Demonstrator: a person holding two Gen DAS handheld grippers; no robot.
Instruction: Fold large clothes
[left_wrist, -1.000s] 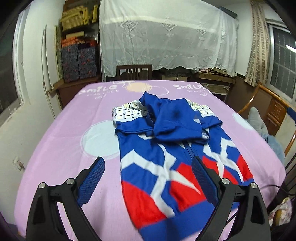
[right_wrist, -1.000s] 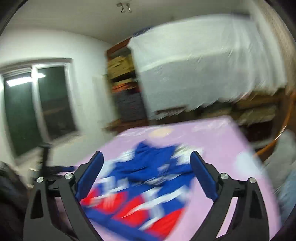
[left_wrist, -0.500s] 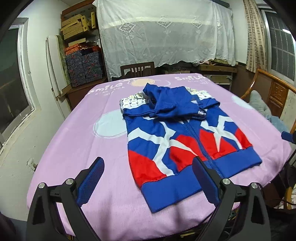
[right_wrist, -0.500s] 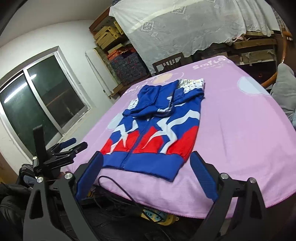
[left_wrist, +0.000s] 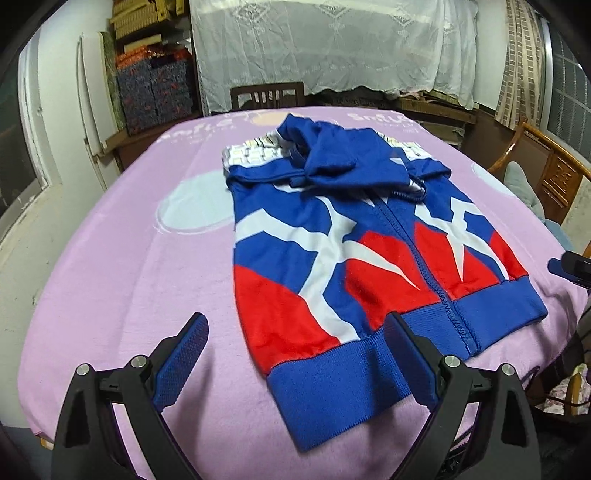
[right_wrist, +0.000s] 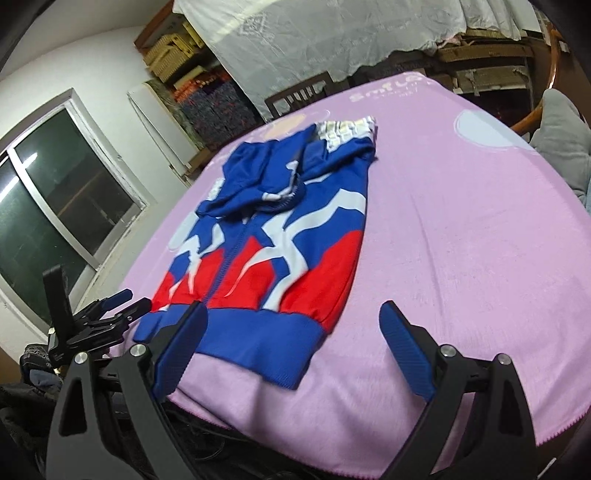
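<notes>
both grippers, left gripper (left_wrist: 295, 354) and right gripper (right_wrist: 291, 343), we hold spread apart and empty at the bottom of the frames, near the hem of the jacket (left_wrist: 354, 254), which lies mid-frame on the pink blanket (left_wrist: 129, 266), sleeves and hood already folded in, and we judge the body fold remains.

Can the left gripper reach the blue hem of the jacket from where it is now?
Probably yes. The left gripper is open and the hem lies on the purple cloth right before its fingers, with nothing between them.
</notes>
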